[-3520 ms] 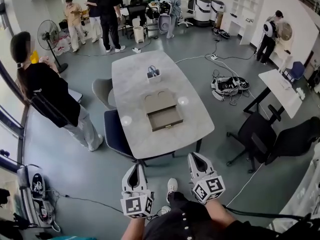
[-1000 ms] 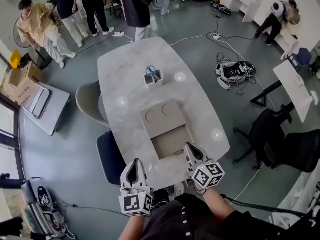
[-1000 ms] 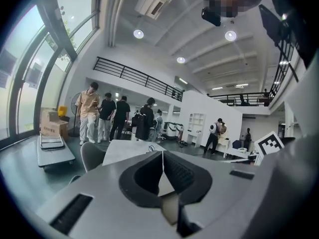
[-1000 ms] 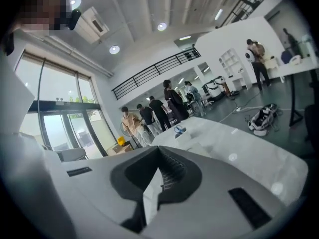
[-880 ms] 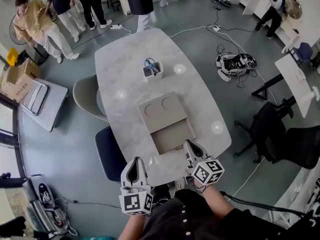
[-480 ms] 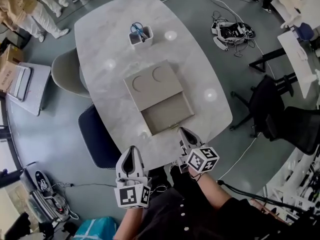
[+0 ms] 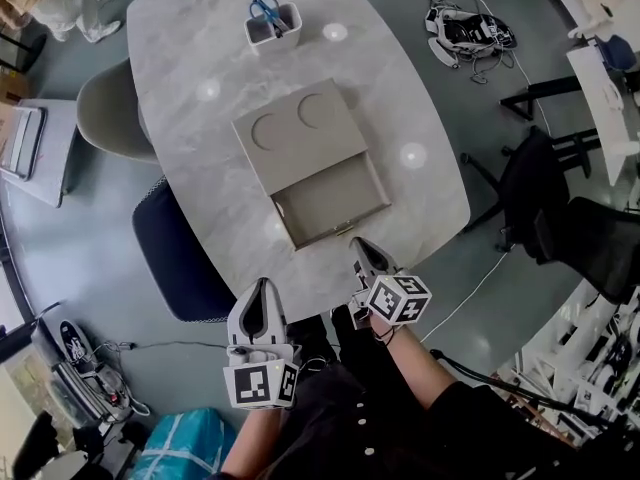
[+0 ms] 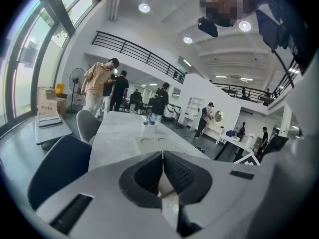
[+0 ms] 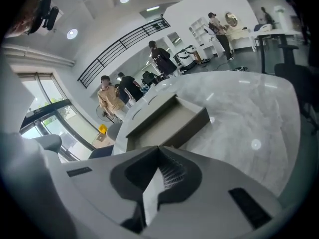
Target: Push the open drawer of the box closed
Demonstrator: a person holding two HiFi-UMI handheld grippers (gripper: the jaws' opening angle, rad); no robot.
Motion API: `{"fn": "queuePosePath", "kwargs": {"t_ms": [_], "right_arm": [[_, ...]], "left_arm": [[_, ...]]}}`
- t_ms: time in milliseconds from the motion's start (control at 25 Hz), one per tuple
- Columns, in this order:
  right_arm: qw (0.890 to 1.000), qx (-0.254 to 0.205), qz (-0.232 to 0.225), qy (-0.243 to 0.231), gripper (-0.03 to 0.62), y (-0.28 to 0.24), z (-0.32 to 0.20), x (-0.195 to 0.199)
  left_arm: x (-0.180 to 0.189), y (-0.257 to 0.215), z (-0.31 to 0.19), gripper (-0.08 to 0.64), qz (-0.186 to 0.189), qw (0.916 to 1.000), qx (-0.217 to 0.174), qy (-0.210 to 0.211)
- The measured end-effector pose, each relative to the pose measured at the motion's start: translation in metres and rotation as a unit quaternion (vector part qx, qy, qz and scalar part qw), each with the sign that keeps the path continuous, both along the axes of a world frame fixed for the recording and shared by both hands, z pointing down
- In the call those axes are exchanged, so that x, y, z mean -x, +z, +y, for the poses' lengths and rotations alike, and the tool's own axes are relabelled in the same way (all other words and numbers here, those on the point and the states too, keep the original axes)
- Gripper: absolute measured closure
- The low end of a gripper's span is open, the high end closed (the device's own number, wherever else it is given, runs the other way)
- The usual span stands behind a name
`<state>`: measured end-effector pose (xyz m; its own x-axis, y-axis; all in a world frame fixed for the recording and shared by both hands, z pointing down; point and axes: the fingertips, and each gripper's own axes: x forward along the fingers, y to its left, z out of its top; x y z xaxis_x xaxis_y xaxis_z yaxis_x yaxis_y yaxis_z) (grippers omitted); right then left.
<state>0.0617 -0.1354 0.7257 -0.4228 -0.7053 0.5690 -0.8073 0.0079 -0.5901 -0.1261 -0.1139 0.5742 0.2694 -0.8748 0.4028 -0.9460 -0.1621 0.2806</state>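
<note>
The flat beige box (image 7: 293,133) lies on the grey marble table (image 7: 420,88). Its drawer (image 7: 332,203) is pulled out toward me and is empty. My right gripper (image 7: 360,249) is shut on nothing, its tips just short of the drawer front, over the table's near edge. From the right gripper view the open drawer (image 9: 169,119) lies straight ahead of the gripper (image 9: 158,149). My left gripper (image 7: 261,290) is shut too, held off the table's near edge, left of the drawer. The left gripper view looks over the gripper (image 8: 162,154) at the box (image 8: 149,143) farther along the table.
A white cup with scissors (image 7: 272,20) stands at the table's far end. A dark blue chair (image 7: 175,258) and a grey chair (image 7: 105,118) sit at the table's left side. A black office chair (image 7: 570,228) stands to the right. People stand beyond the table (image 8: 99,86).
I have come up to the table from a few steps back. Both grippers moved forward, and the right one now reaches the table edge by the drawer front. The drawer is still open.
</note>
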Motion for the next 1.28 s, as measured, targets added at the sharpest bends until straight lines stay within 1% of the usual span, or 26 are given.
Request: {"fn": "queuePosePath", "kwargs": {"t_ms": [160,280,440,600,760,1080,1280], "right_arm": [[0.998,0.03,-0.039,0.025,0.594,0.016,-0.004,0.002],[0.995,0.053,-0.07,0.047,0.594,0.029,-0.007,0.003],[0.991,0.063,-0.103,0.065,0.594,0.037,-0.011,0.007],[0.99,0.067,-0.106,0.07,0.594,0.038,-0.01,0.008],[0.991,0.074,-0.092,0.066,0.592,0.037,-0.01,0.009],[0.982,0.091,-0.136,0.099,0.592,0.045,-0.01,0.008],[0.981,0.095,-0.135,0.097,0.594,0.046,-0.013,0.008]], "left_arm": [[-0.002,0.002,-0.001,0.54,-0.001,1.0,0.0,0.001],[-0.004,0.004,-0.001,0.54,0.0,1.0,0.002,0.0],[-0.006,0.004,-0.001,0.54,-0.001,1.0,0.004,-0.001],[-0.006,0.003,0.001,0.54,-0.002,1.0,0.003,-0.002],[-0.007,0.004,0.0,0.54,-0.003,1.0,0.006,-0.003],[-0.01,0.0,-0.002,0.54,-0.004,1.0,0.003,-0.004],[-0.008,0.001,-0.004,0.54,-0.006,0.9999,0.006,-0.006]]}}
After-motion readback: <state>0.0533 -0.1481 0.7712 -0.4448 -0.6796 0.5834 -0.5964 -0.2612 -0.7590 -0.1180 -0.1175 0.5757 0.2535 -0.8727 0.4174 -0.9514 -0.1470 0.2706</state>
